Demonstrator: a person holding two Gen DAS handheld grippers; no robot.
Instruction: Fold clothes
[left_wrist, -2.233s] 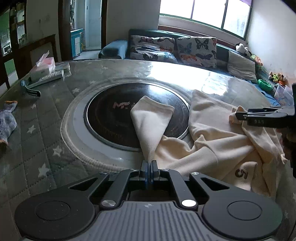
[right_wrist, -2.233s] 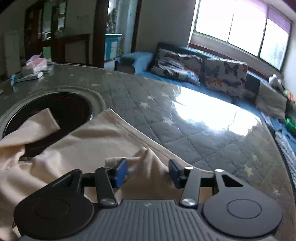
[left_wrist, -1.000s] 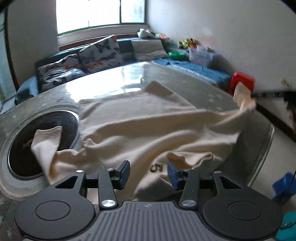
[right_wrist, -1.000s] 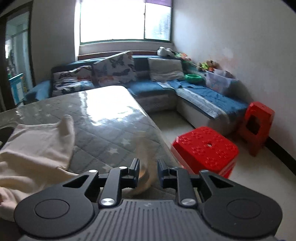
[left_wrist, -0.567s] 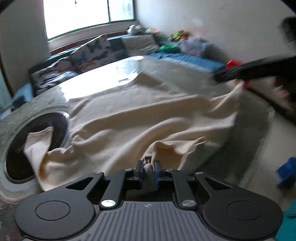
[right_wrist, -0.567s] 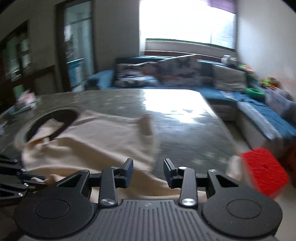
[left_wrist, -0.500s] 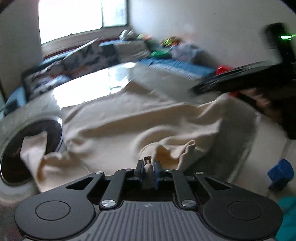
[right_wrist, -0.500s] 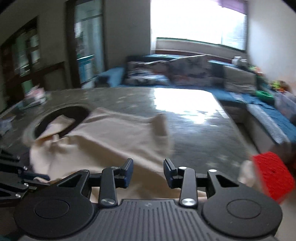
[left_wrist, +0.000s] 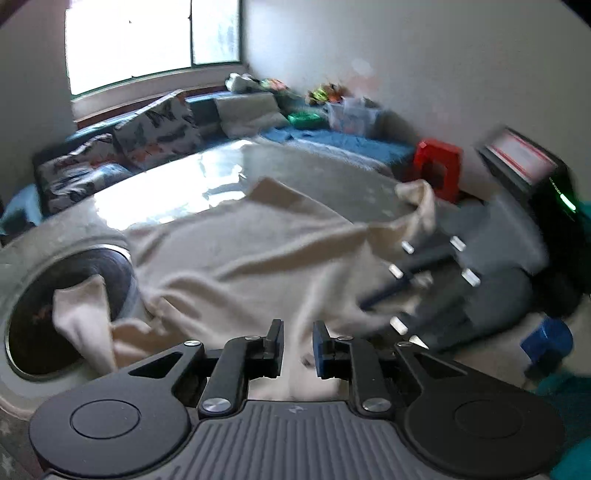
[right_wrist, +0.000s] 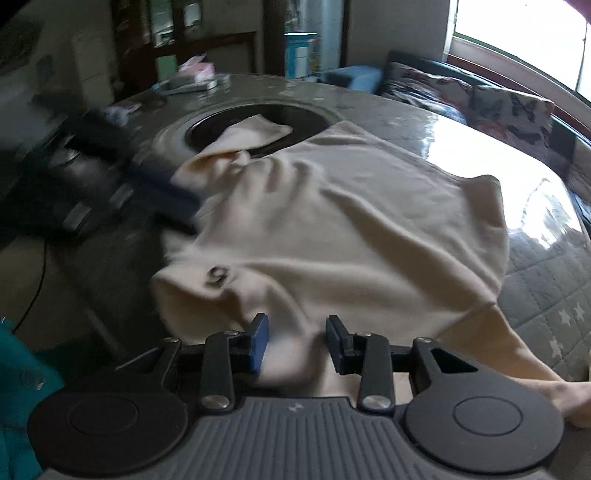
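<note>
One rumpled cream garment (right_wrist: 332, 221) drapes softly across the quilted table (right_wrist: 546, 295).

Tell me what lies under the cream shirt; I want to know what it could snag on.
Under the cream shirt lies the grey star-quilted table cover. One sleeve drapes into the round black inset. Anything else beneath the cloth is hidden.

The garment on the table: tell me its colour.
Plain cream garment with a small dark "5"; clearest in the right wrist view.

Parted left tongs (left_wrist: 298, 341) over cream garment (left_wrist: 251, 251)
</note>
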